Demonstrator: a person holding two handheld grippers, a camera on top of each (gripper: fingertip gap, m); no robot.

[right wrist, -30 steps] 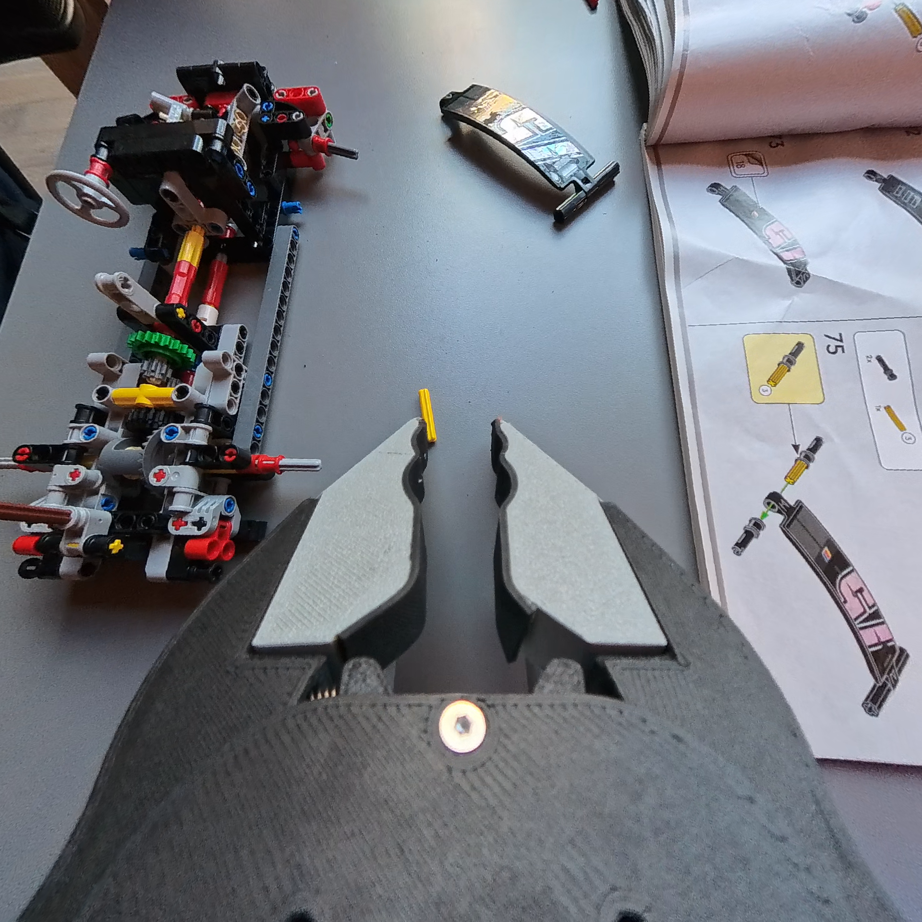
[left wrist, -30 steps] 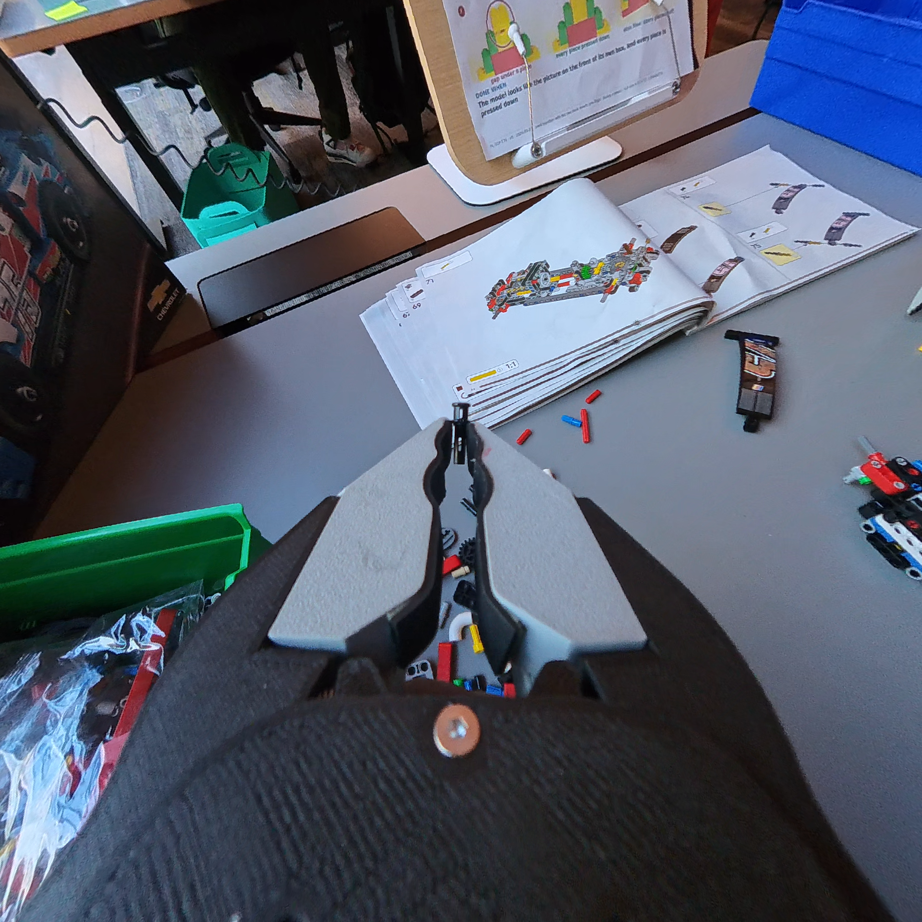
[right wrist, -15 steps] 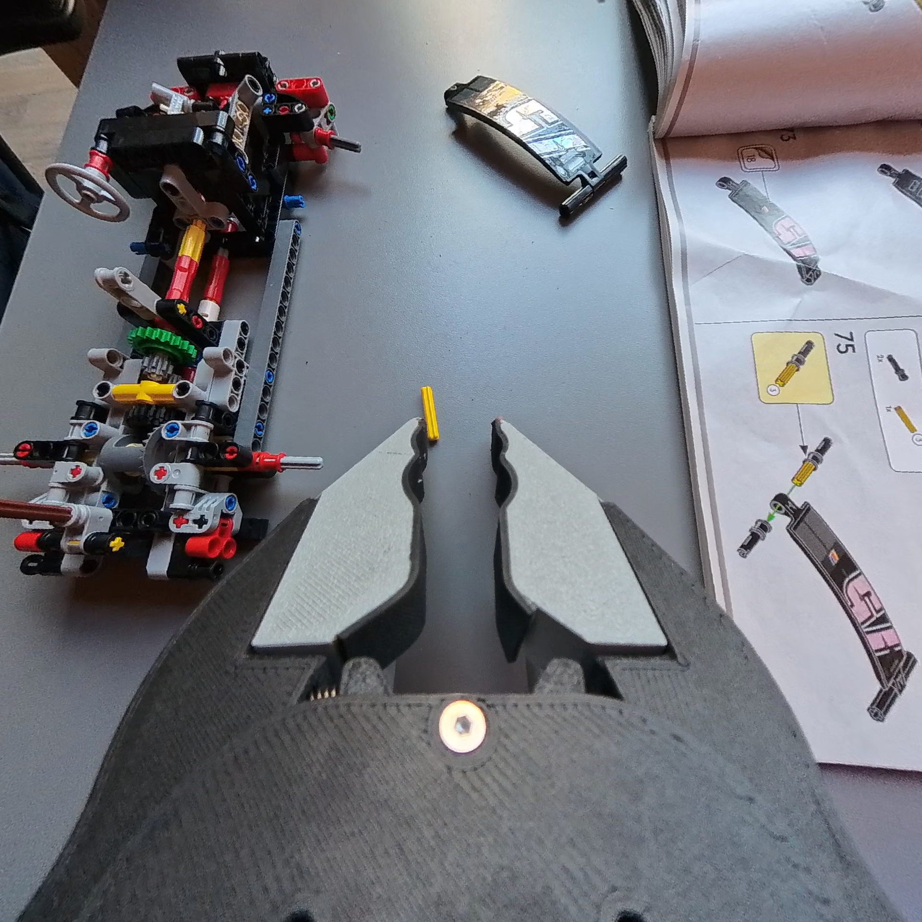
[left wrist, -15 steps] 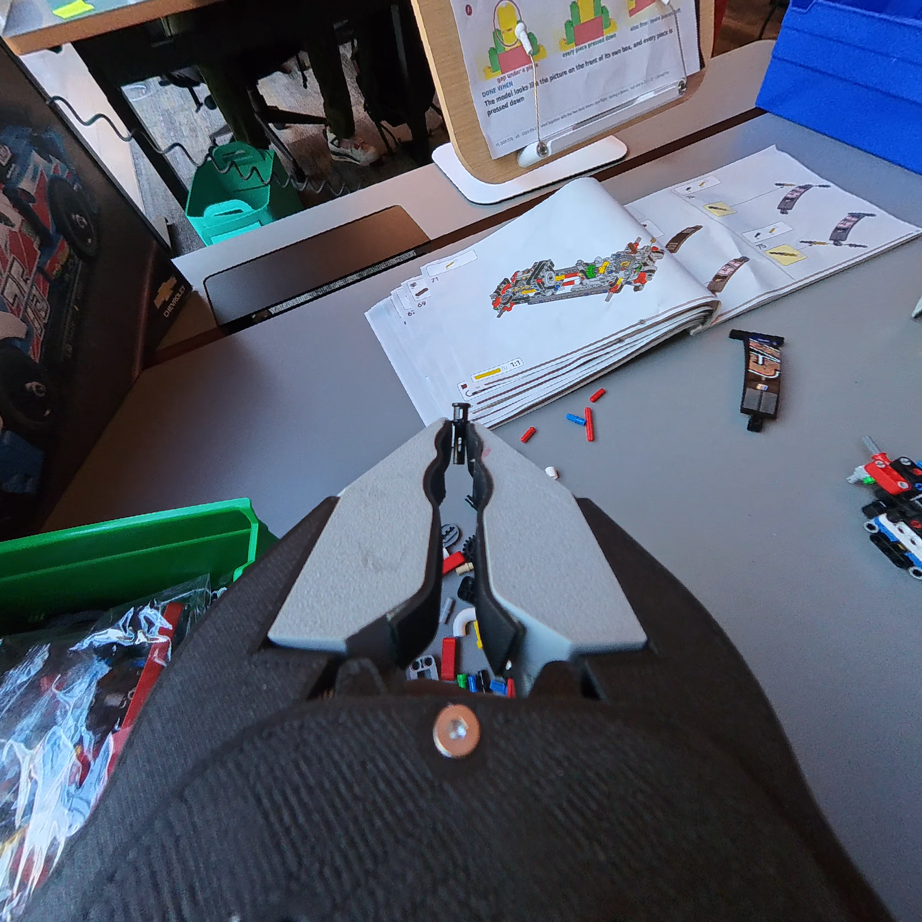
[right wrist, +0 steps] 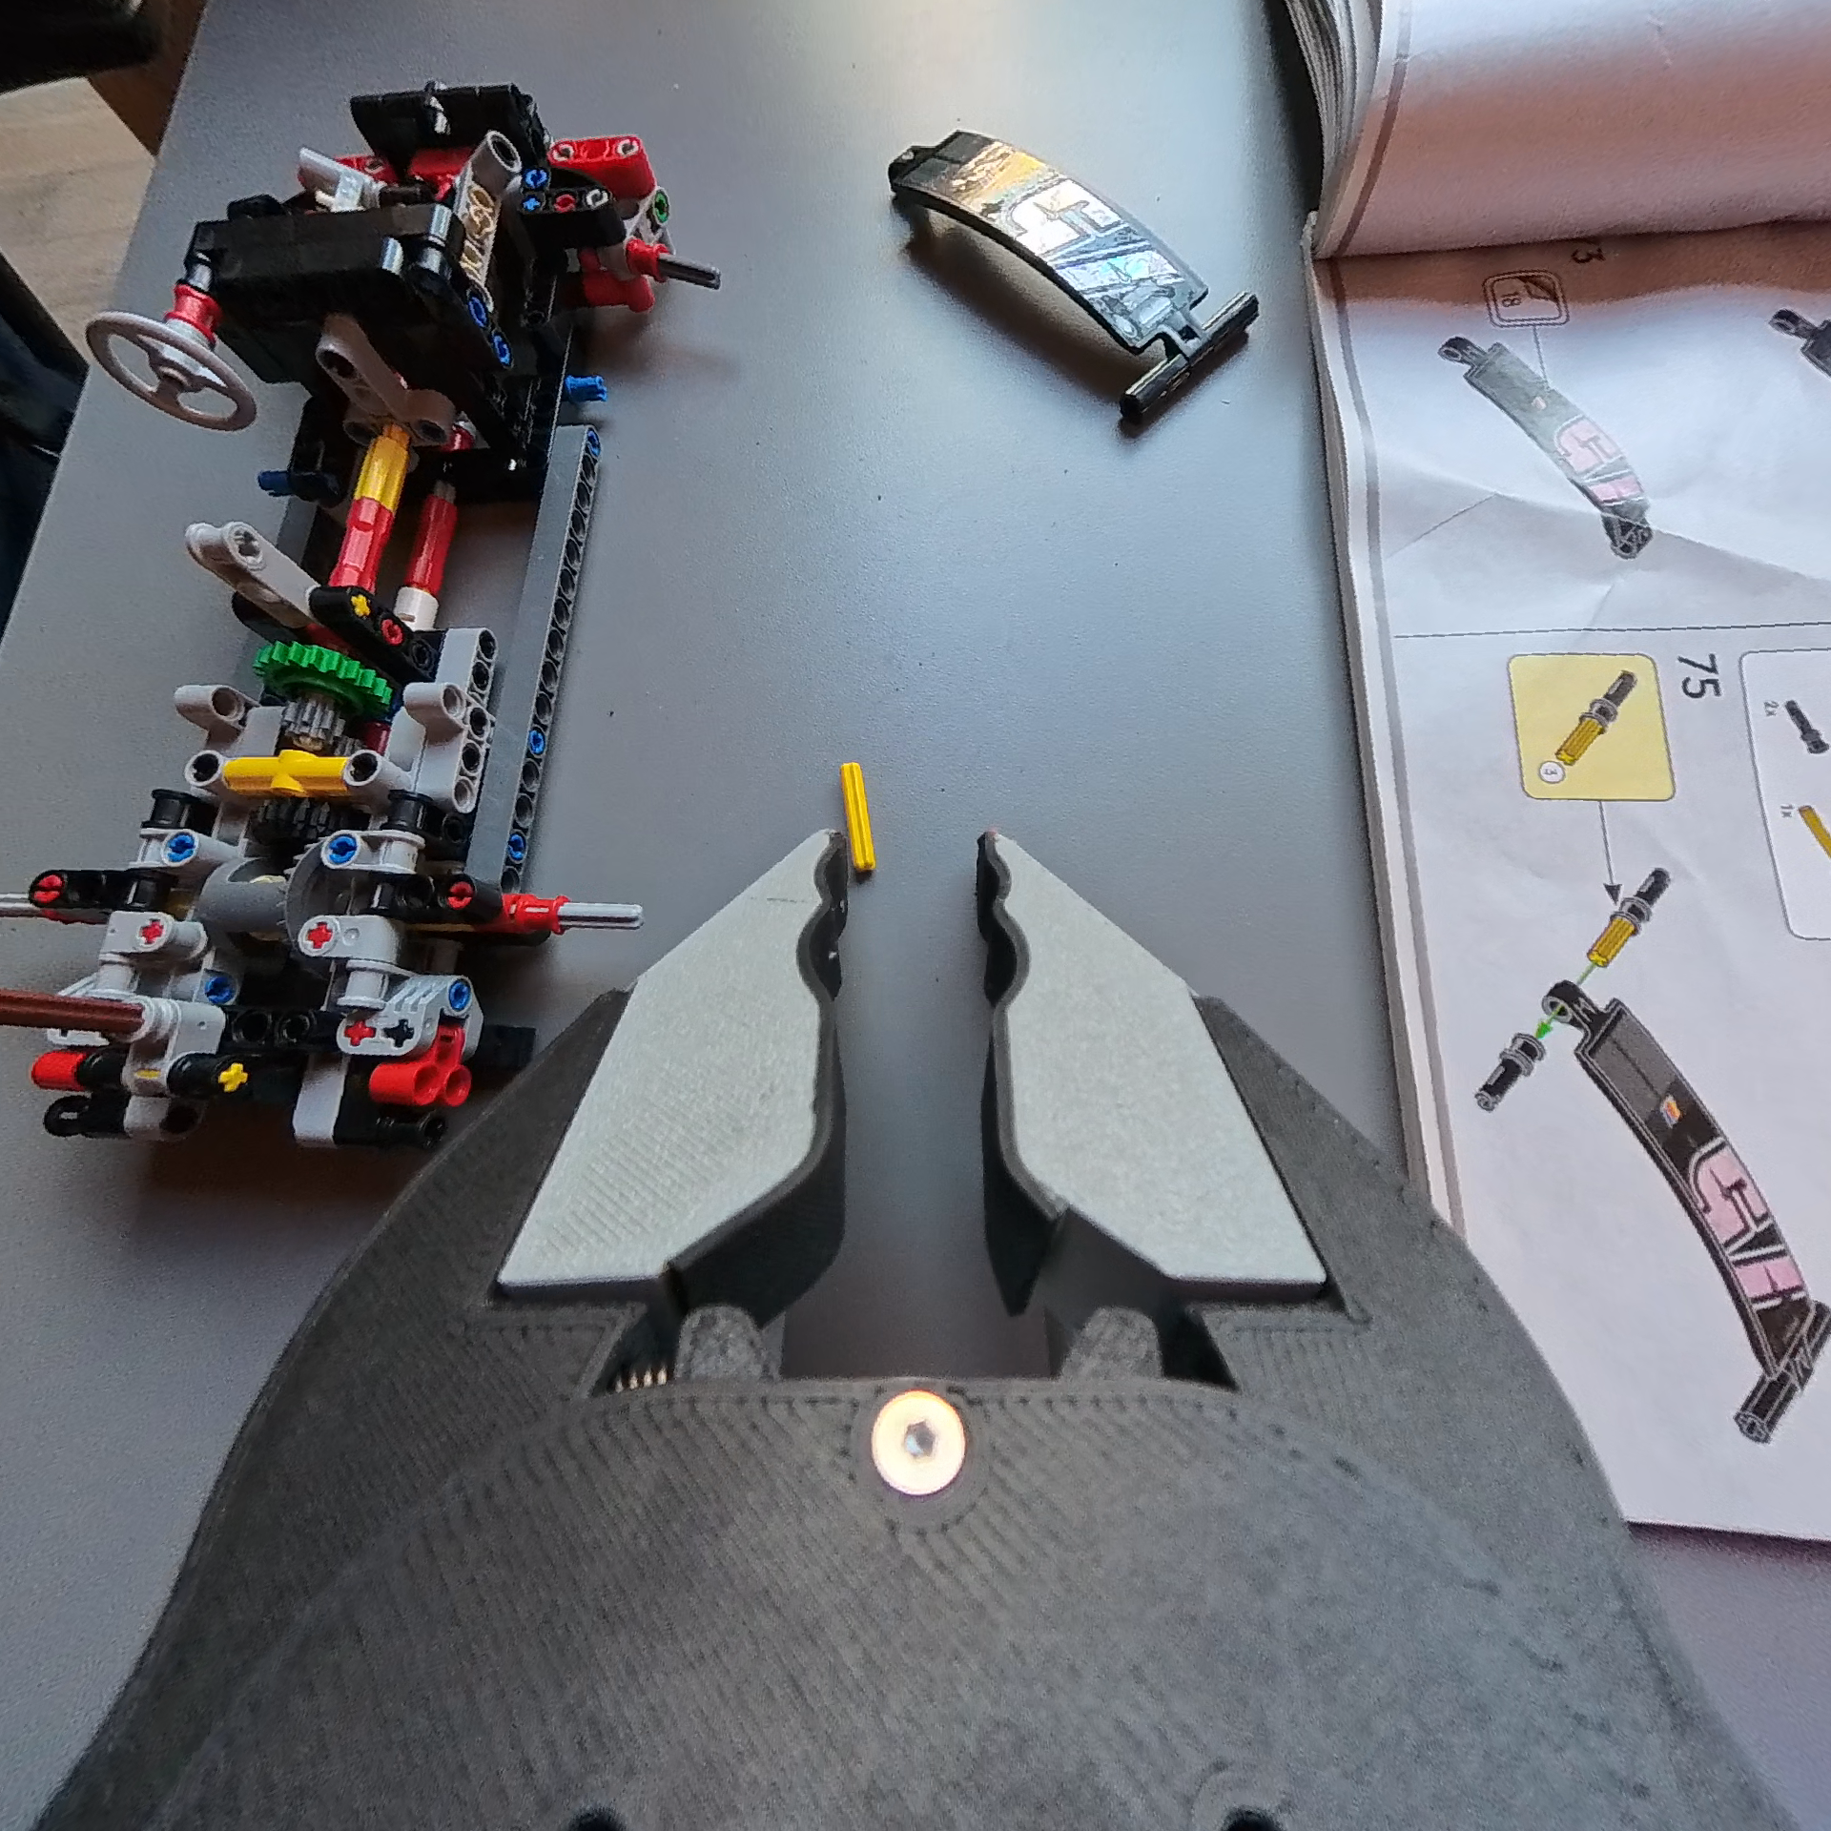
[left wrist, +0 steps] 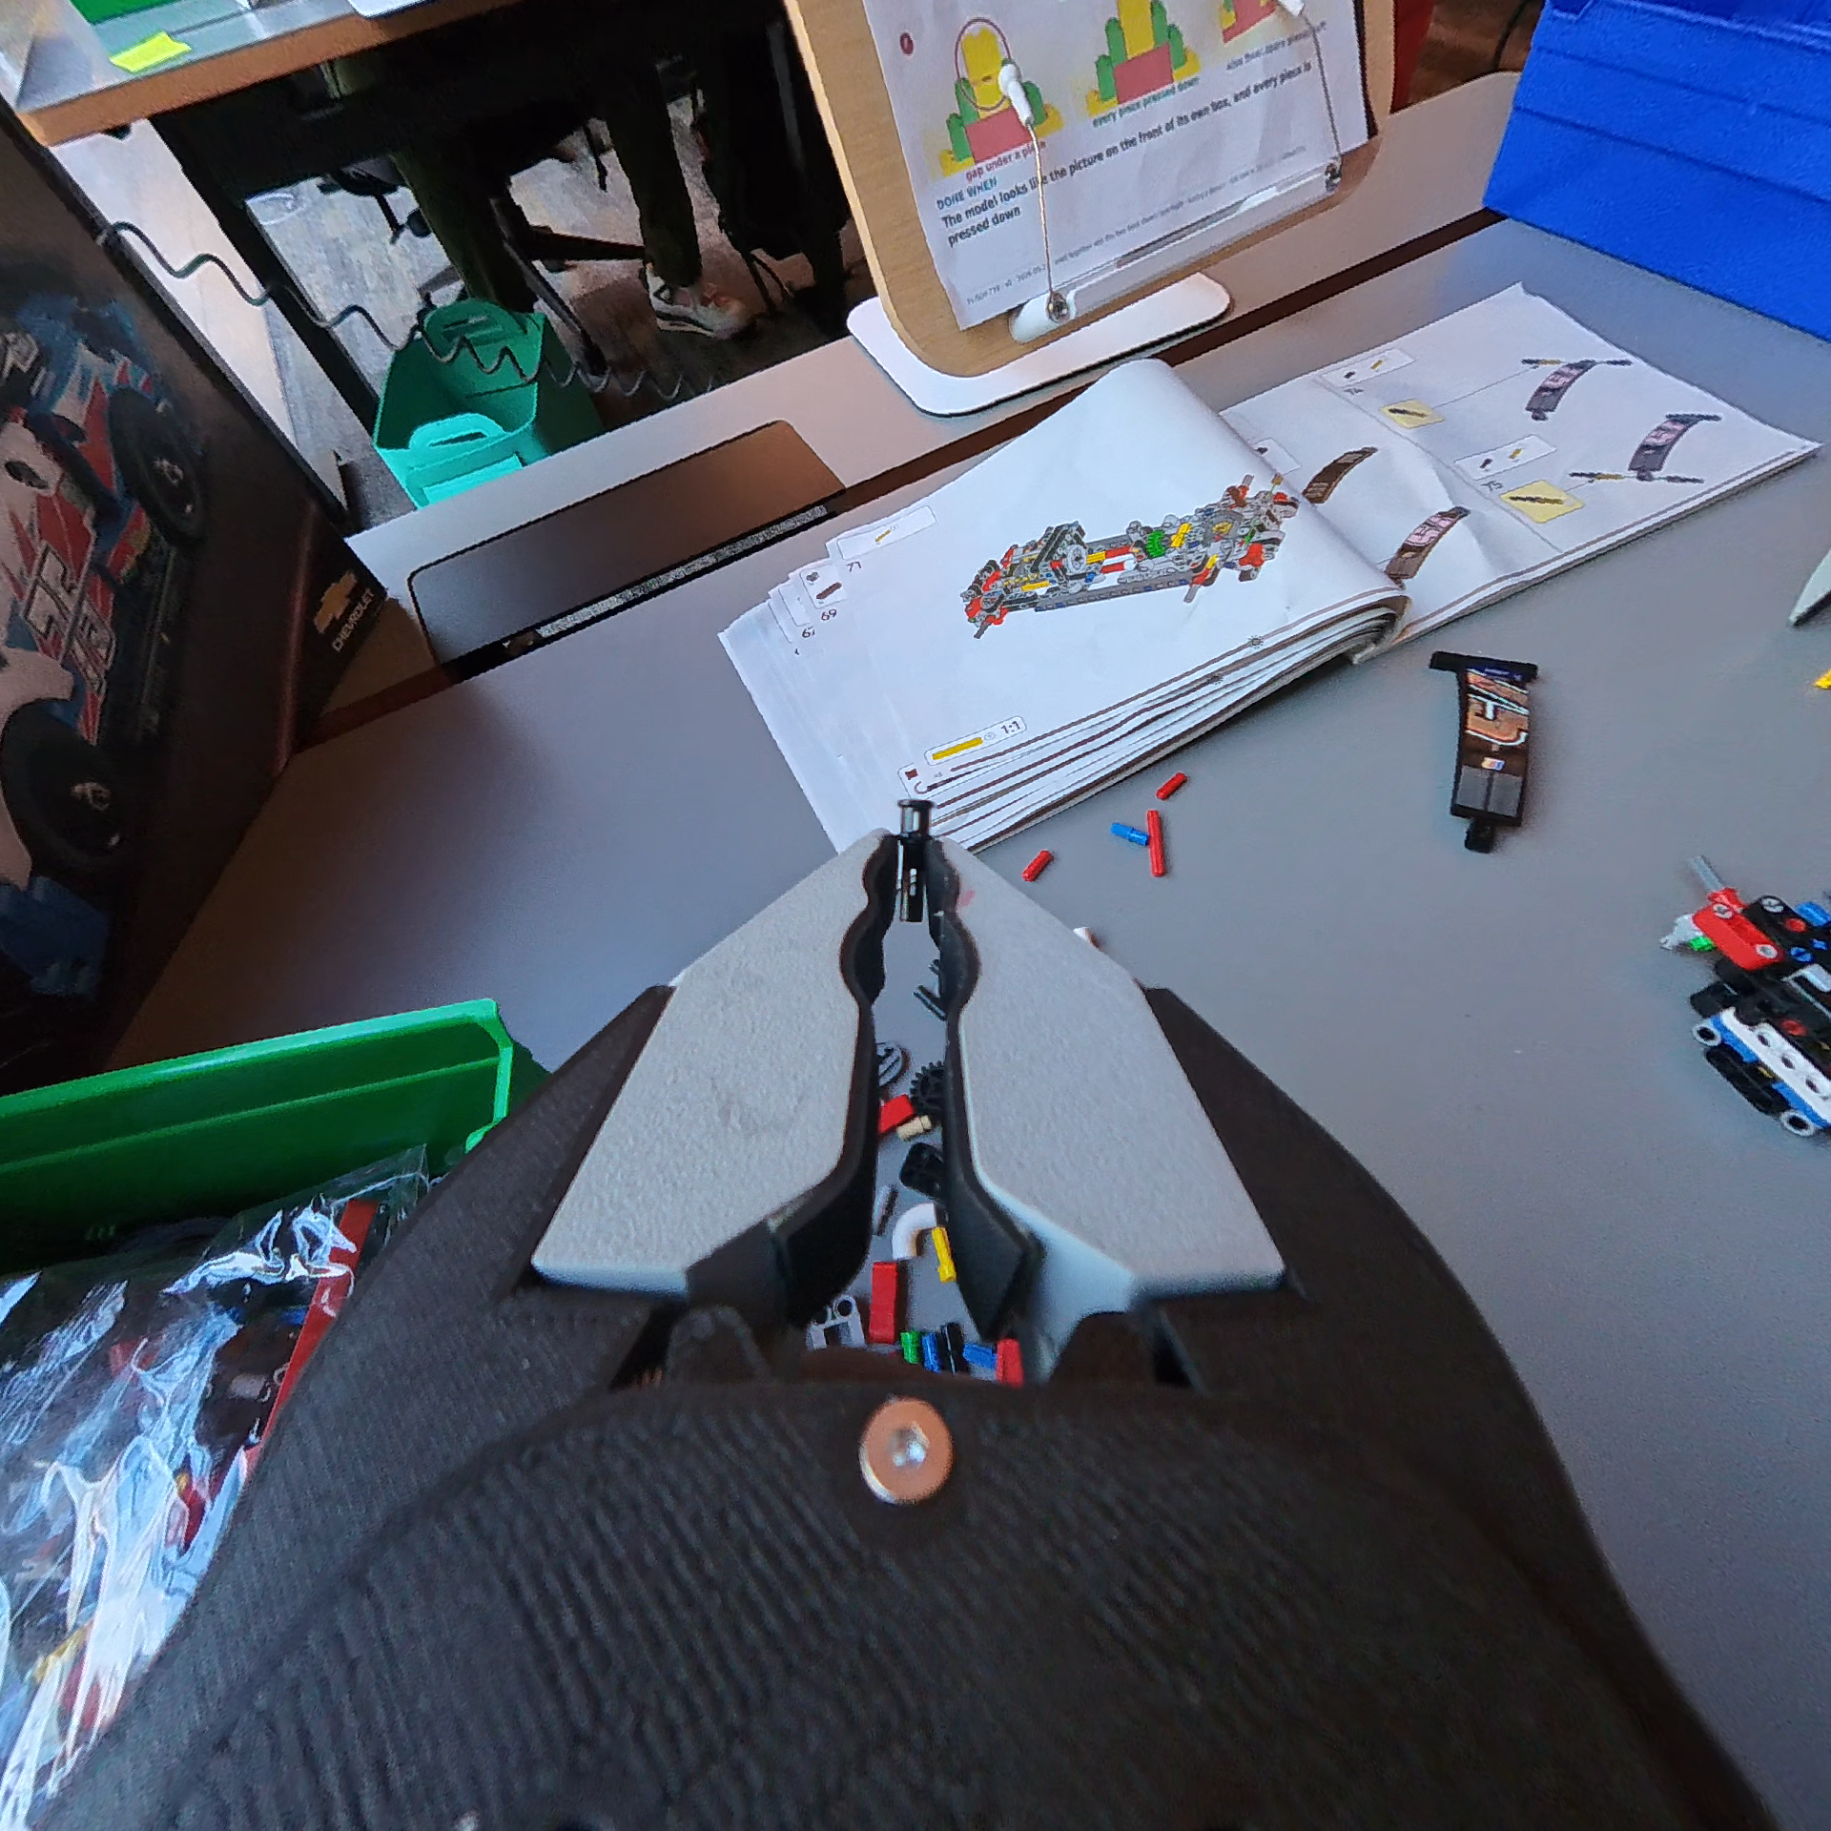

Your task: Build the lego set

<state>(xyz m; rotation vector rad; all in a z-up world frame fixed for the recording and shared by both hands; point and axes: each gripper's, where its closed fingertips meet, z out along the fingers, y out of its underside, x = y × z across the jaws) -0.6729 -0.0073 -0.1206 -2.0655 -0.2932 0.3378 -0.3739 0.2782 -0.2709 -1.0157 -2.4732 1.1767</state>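
My left gripper (left wrist: 912, 857) is clamping a small black pin (left wrist: 912, 854) upright between its fingertips, both pads pressing on its shank while its head is sticking out above them, over the grey table (left wrist: 555, 852) just short of the open instruction booklet (left wrist: 1110, 614). Under and behind those fingers a scatter of small loose pieces (left wrist: 916, 1278) is lying on the table, a green bin (left wrist: 248, 1100) with a clear plastic bag (left wrist: 119, 1407) is sitting to my left, and a few red and blue pins (left wrist: 1149, 842) are lying beside the booklet's edge. My right gripper (right wrist: 912, 857) is hovering over the table with its fingers apart and nothing between them; a short yellow axle (right wrist: 857, 817) is lying flat just beside the tip of the left finger (right wrist: 822, 862), though I cannot tell whether the two are touching. The half-built car chassis (right wrist: 347, 614) is lying to the left of that gripper, a curved black panel (right wrist: 1070, 258) with a printed sticker is lying farther ahead, well apart from the axle, and the booklet's page is spreading along the right.
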